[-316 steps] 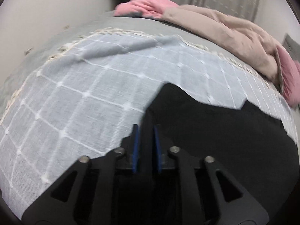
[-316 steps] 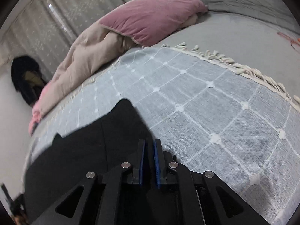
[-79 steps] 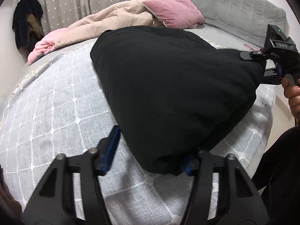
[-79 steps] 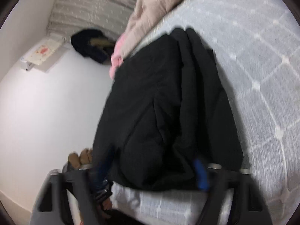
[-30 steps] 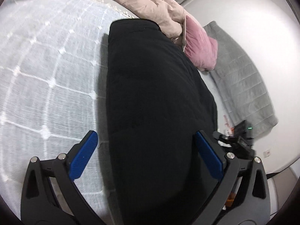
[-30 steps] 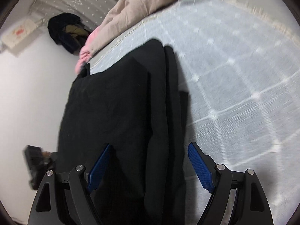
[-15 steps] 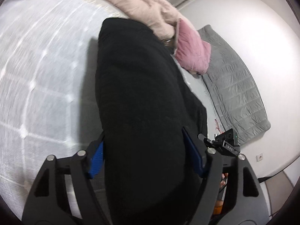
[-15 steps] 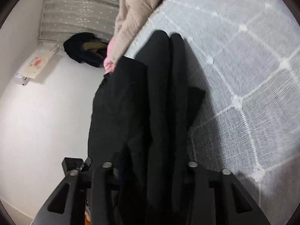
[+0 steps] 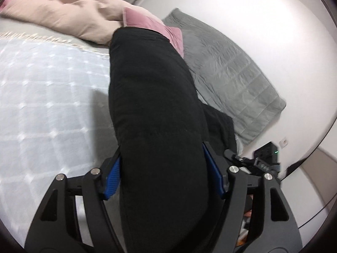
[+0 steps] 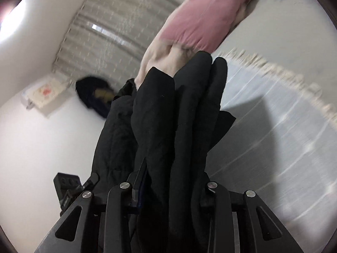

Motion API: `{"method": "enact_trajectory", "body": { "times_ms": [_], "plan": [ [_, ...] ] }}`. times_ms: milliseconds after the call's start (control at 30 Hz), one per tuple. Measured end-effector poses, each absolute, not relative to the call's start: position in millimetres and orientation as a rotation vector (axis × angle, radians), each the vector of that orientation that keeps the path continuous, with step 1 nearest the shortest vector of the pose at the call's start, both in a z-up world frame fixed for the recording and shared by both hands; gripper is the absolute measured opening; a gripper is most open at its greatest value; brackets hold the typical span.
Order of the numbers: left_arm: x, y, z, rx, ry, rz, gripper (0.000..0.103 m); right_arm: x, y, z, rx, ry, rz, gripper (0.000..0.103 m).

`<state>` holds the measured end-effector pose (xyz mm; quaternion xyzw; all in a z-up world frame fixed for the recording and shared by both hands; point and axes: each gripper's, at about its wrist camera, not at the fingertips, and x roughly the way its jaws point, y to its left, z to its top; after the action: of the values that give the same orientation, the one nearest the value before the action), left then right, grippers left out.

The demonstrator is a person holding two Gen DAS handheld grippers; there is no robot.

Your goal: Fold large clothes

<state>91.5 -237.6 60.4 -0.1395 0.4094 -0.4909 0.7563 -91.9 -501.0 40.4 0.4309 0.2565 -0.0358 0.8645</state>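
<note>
Over the grid-patterned bedspread (image 9: 42, 109), both the left gripper (image 9: 162, 175) and right gripper (image 10: 168, 189) clamp the thick folded black garment (image 9: 153, 105), stretching toward twelve o'clock, seemingly folded, awaiting placement.

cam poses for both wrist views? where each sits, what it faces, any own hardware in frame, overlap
Left wrist: on the left gripper, looking along its fingers at the folded black garment clamped between them; the right gripper shows behind it.
Right wrist: on the right gripper, facing the same garment's layered edge; the other gripper shows at lower left.
Shared: garment, pink pillow, beige duvet, checked bedspread.
</note>
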Motion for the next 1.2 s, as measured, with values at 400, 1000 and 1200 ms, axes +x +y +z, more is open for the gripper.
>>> {"method": "enact_trajectory", "body": {
  "times_ms": [400, 1000, 1200],
  "plan": [
    [75.2, -257.9, 63.1, -0.027, 0.859, -0.891, 0.078, -147.7, -551.3, 19.1, 0.918, 0.546, -0.416, 0.059],
    [-10.0, -231.4, 54.8, 0.191, 0.889, -0.679, 0.102, -177.4, -413.4, 57.0, 0.428, 0.784, -0.555, 0.075],
    [-43.5, -215.0, 52.7, 0.311, 0.934, -0.614, 0.102, -181.3, -373.0, 52.2, 0.390, 0.856, -0.655, 0.078]
  ]
}}
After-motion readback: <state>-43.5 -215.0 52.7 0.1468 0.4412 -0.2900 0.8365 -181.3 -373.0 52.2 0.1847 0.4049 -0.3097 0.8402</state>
